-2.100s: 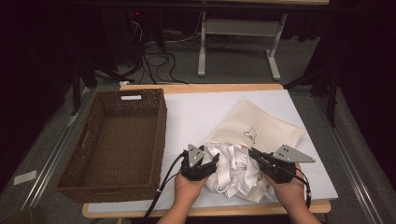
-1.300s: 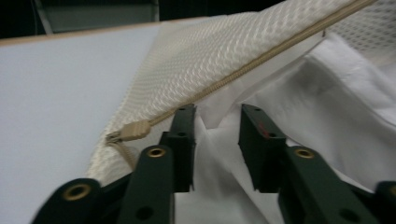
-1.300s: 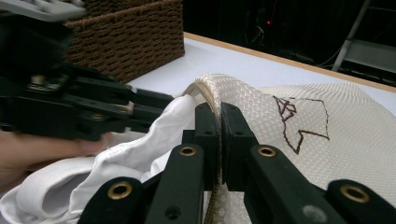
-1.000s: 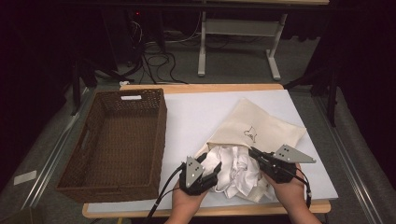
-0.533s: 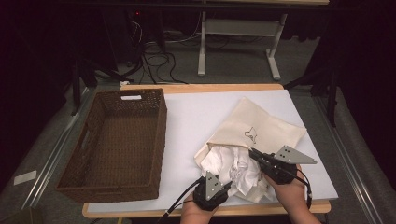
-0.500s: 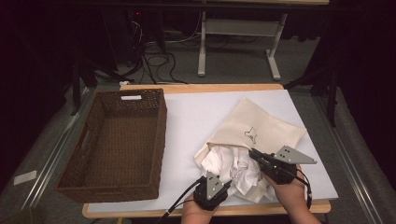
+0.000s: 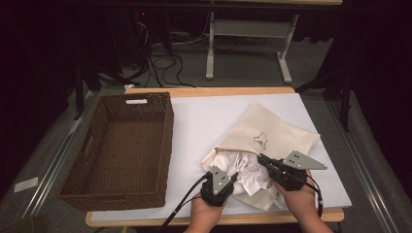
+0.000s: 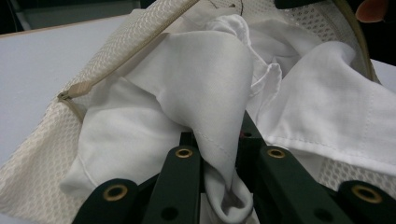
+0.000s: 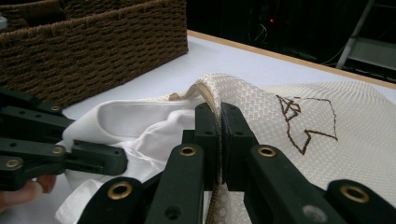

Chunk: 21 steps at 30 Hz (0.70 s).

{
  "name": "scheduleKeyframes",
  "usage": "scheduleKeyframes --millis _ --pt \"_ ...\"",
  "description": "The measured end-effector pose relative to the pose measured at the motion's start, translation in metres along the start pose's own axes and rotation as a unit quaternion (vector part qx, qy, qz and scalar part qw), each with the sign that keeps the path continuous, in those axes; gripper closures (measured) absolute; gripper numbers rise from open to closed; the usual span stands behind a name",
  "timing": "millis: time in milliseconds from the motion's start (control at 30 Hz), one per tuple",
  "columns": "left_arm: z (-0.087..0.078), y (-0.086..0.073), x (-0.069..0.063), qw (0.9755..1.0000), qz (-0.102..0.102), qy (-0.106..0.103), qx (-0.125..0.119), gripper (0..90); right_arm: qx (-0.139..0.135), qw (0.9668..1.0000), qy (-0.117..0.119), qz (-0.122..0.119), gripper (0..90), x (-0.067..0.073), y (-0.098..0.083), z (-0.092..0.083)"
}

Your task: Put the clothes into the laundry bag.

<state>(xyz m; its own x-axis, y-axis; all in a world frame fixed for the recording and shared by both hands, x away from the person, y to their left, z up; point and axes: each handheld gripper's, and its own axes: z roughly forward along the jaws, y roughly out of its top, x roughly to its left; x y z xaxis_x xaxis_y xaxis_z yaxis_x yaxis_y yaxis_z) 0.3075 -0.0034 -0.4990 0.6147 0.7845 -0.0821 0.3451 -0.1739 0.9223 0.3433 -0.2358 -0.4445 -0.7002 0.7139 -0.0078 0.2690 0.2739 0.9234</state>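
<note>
A person's two hands reach in from the near edge of a white-topped counter, each holding a black two-fingered gripper. Near the front right of the counter lies a cream mesh laundry bag with a zip along its mouth and a small brown embroidered outline. A crumpled white cotton garment spills out of the bag's open mouth toward the person.

The left gripper sits at the near side of the garment. Its fingers have just been closing, and in the left gripper view they are pinched on a fold of the white cloth, which rises between them and drapes over their tips.

The right gripper, topped by a grey three-cornered plate, is at the bag's mouth. In the right gripper view its fingers are clamped tight on the bag's zippered rim, lifting it into a small ridge above the garment.

To the left stands a dark brown rectangular wicker basket, well apart from the bag.
</note>
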Motion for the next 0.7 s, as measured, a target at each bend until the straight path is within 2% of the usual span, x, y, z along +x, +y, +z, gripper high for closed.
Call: scheduleKeyframes --millis 167,300,367,700 --pt "0.013 0.010 -0.002 1.0000 -0.008 0.003 -0.004 83.1 -0.005 1.0000 0.002 0.005 87.7 -0.002 0.002 -0.001" --pt "0.022 0.017 -0.003 0.9999 -0.006 0.008 -0.005 83.2 -0.008 1.0000 0.003 0.003 87.7 0.000 0.004 -0.001" --pt "0.032 0.023 -0.002 0.9999 -0.003 0.013 -0.004 83.2 -0.010 0.9999 0.005 0.003 87.7 0.000 0.004 -0.001" --pt "0.067 0.029 -0.003 0.9998 -0.009 0.015 -0.009 83.1 -0.021 0.9997 0.004 0.010 87.7 -0.004 0.006 -0.005"
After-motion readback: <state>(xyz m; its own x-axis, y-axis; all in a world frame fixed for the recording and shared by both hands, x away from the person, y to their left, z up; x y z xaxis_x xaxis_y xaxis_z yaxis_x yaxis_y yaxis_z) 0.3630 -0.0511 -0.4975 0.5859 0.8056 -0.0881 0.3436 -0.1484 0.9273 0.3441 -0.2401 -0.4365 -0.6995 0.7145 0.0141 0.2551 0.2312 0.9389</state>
